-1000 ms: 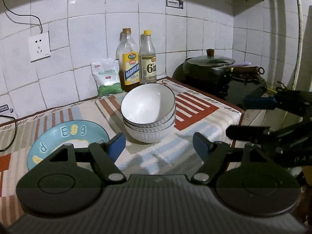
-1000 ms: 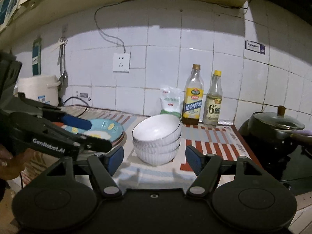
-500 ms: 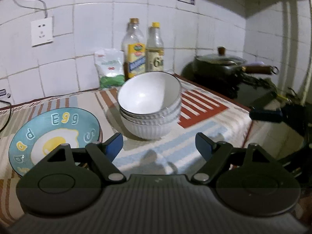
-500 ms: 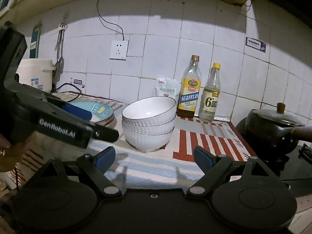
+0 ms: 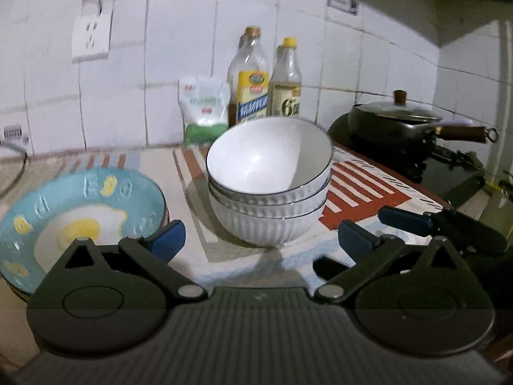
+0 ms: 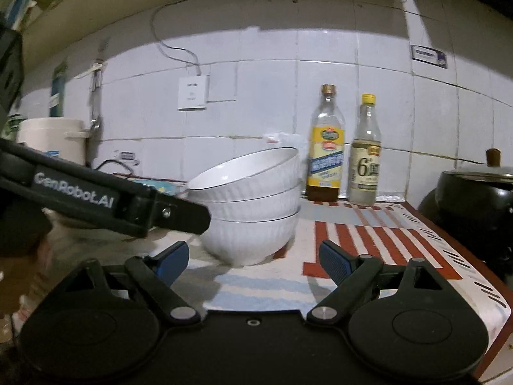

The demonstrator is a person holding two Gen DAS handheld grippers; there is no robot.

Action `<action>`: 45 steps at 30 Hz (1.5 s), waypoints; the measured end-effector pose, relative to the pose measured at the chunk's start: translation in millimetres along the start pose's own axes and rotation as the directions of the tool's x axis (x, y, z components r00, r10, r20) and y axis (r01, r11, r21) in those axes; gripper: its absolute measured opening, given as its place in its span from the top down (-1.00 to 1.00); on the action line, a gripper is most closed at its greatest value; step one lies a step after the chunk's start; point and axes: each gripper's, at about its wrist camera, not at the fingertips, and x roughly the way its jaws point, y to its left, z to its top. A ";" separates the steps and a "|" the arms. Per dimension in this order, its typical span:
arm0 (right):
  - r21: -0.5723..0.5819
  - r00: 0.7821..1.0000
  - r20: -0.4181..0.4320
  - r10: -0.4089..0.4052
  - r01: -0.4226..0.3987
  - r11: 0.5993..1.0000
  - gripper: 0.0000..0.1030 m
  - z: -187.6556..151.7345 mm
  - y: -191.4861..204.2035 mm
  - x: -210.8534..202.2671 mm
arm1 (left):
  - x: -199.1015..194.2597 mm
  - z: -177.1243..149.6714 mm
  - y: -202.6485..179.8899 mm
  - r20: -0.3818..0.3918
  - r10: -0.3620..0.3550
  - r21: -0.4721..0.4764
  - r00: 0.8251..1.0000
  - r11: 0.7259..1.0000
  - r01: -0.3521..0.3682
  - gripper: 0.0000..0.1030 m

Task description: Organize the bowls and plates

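bowls: three white ribbed bowls (image 5: 268, 186) nested in one stack, standing near the middle of the worktop (image 5: 359, 192) on its striped cloth; the top one sits slightly tilted in the stack.
handling: glazed ceramic by the look, so I judge it stiff, fairly heavy as a stack, slick and breakable (a knock on the rim could chip it). The ribbed outer wall gives more purchase than the smooth inside; pinching one rim, one finger inside and one outside, seems the surest hold for lifting a single bowl.
plate: a blue plate (image 5: 80, 211) with a fried-egg picture lies toward the left edge of the worktop, just beside the bowls but apart from them; it is shallow and slick, best taken at the rim.
left gripper (image 5: 261, 240): fingers spread wide and empty, pointing at the bowl stack, short of touching it.
right gripper (image 6: 253, 258): fingers likewise spread and holding nothing, low and near the front of the stack.
change: since half a second ago both grippers have come closer to the bowls and lower; the bowls and plate have not shifted.
behind: two bottles (image 5: 266, 80) and a bag (image 5: 203, 109) stand against the tiled wall at the back edge; a lidded black pan (image 5: 397, 125) sits past the right edge.
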 end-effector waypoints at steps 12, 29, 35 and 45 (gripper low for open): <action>0.113 0.983 -0.137 0.123 -0.108 0.988 -0.82 8.7 -17.0 47.7 | 40.0 1.9 16.0 -0.010 -0.122 -0.053 0.992 0.991 0.122 -1.00; -0.058 0.962 -0.211 0.172 -0.188 0.981 -1.00 28.3 -4.7 89.7 | 58.7 14.2 22.8 0.001 -0.191 0.050 0.982 0.980 0.191 -1.00; -0.058 0.963 -0.198 0.182 -0.197 0.979 -1.00 28.0 -6.1 92.6 | 67.9 15.7 26.3 -0.016 -0.201 0.040 0.979 0.979 0.201 -1.00; -0.051 0.973 -0.132 0.190 -0.198 0.979 -1.00 20.4 -7.7 89.9 | 67.6 12.6 25.5 0.008 -0.193 0.024 0.981 0.981 0.193 -1.00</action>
